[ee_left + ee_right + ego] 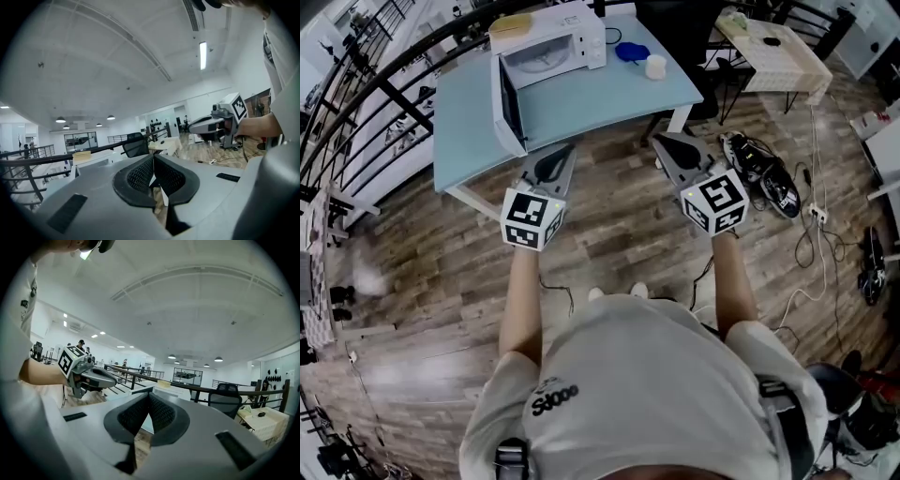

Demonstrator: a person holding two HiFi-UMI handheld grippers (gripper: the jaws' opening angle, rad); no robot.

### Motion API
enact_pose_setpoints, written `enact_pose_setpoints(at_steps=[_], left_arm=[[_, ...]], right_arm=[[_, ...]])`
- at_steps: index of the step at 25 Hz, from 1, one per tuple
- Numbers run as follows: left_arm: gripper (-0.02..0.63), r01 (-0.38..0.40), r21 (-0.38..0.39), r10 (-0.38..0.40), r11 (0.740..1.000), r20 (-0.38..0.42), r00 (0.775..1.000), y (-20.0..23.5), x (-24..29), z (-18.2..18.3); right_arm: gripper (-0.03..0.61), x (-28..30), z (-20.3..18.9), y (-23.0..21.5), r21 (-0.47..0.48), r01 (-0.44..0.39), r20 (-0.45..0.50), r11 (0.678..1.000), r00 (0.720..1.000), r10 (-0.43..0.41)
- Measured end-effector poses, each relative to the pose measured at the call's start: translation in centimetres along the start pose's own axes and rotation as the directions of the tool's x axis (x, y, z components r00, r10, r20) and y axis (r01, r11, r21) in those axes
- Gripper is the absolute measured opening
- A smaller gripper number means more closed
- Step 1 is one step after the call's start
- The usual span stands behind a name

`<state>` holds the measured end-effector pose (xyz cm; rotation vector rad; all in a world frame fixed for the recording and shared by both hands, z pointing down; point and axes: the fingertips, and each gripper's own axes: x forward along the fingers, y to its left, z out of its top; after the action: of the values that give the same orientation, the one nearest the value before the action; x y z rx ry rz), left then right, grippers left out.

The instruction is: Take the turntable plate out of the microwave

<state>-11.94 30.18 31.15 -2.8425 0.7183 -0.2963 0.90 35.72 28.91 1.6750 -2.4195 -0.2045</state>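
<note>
1. At the top of the head view, a white, boxy microwave (567,42) stands on a smooth, pale blue surface (581,103) with rounded corners. Its door (508,101) is swung wide open. The turntable plate presumably lies in the cavity, but the cavity is too small and pale here to make it out. The left gripper (563,154) and right gripper (666,143) hang over the wood-plank floor (609,234), at the surface's near edge and apart from the microwave. On this evidence only the door is dealt with. Reaching in, grasping the plate and drawing it out are all left to do.
2. In the left gripper view, the black fingers (138,176) are pressed together with nothing between them. Their inner faces are finely ribbed and rubbery, set in a matte grey moulded shell (93,187).
3. In the right gripper view, the fingers (161,413) likewise meet and hold nothing, and they have the same cross-hatched texture and wedge shape. The plate shows in neither gripper view.
</note>
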Motion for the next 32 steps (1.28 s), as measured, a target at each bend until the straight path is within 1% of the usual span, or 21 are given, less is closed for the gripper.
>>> enact_pose_setpoints(at_steps=[4,7,9,14,16,19,23,26,29,32], left_arm=[[0.018,-0.024,-0.003,0.024,1.000,-0.014,1.000,-0.6,0.6,0.0],[0.018,-0.061,-0.020,0.061,0.998,-0.019,0.998,-0.8,1.1,0.1],[0.018,-0.078,-0.026,0.078,0.997,-0.033,0.996,-1.1,1.7,-0.2],[0.018,-0.083,-0.013,0.082,0.996,-0.066,0.994,-2.4,3.6,-0.7],[0.018,-0.090,-0.015,0.088,0.996,-0.071,0.994,-2.4,4.4,-0.8],[0.018,-0.090,-0.013,0.089,0.996,-0.077,0.993,-1.9,5.7,-1.1],[0.018,-0.085,-0.029,0.083,0.996,-0.084,0.993,0.6,8.1,-2.3],[0.018,-0.077,-0.046,0.073,0.996,-0.082,0.994,3.3,10.8,-3.6],[0.018,-0.072,-0.061,0.068,0.996,-0.075,0.995,6.9,14.0,-4.9],[0.018,-0.076,-0.062,0.071,0.995,-0.077,0.994,11.4,17.5,-5.5]], right_arm=[[0.006,-0.3,-0.7,-1.0,0.032,-0.022,0.000,0.999,1.000,0.022],[0.006,-0.5,-1.7,-2.4,0.044,-0.022,-0.017,0.999,1.000,0.023],[0.006,-0.6,-2.5,-3.2,0.045,-0.038,-0.032,0.998,0.999,0.039],[0.006,-0.3,-3.8,-4.0,0.066,-0.129,-0.030,0.989,0.991,0.132],[0.006,0.1,-4.2,-4.7,0.071,-0.145,-0.025,0.987,0.989,0.147],[0.006,1.2,-4.7,-6.1,0.079,-0.141,-0.021,0.987,0.989,0.143],[0.006,3.9,-5.2,-8.1,0.089,-0.134,-0.023,0.987,0.990,0.137],[0.006,6.5,-5.6,-9.9,0.091,-0.124,-0.010,0.988,0.992,0.125],[0.006,9.7,-6.0,-12.3,0.103,-0.109,0.002,0.989,0.994,0.110],[0.006,13.8,-6.0,-15.4,0.127,-0.073,-0.005,0.989,0.997,0.074]])
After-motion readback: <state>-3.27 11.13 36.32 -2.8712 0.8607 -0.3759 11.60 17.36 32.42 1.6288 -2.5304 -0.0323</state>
